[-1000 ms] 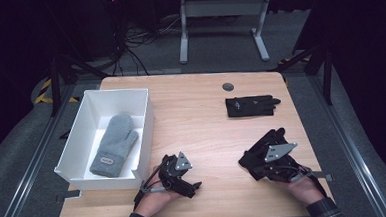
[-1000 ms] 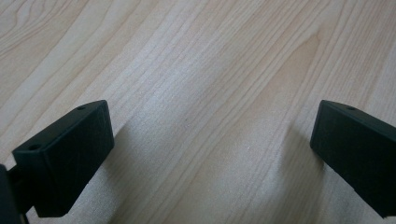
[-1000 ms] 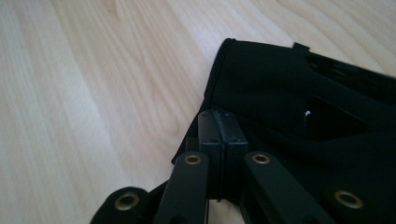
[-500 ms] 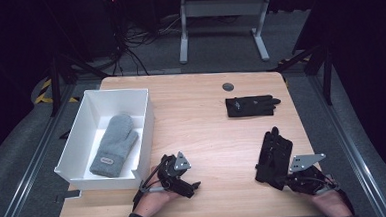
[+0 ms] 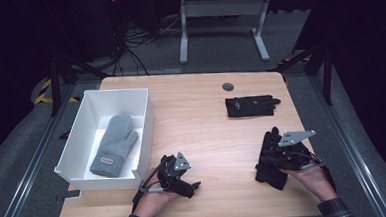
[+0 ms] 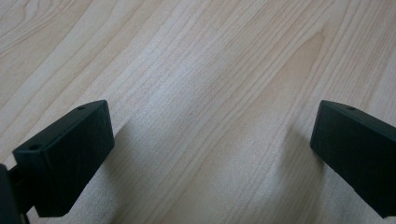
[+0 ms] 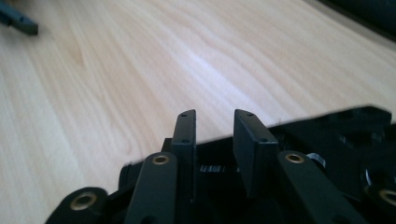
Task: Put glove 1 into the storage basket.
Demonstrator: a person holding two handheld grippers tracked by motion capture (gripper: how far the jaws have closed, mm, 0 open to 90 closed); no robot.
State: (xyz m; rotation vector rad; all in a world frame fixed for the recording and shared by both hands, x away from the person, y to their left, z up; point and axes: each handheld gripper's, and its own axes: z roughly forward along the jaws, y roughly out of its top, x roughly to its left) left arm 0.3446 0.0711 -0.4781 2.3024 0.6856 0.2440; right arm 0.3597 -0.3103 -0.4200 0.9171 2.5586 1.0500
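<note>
Right gripper (image 5: pixel 276 156), jaws just eased apart to a narrow gap, sits over the black glove (image 5: pixel 270 172) well right of the box (image 5: pixel 146 121); glove looks light, limp, best pinched at the cuff.

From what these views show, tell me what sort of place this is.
Probably a lab or data-recording workspace: a lone wooden table fenced by metal rails, loose cables on the grey floor behind it, dark surroundings.
</note>
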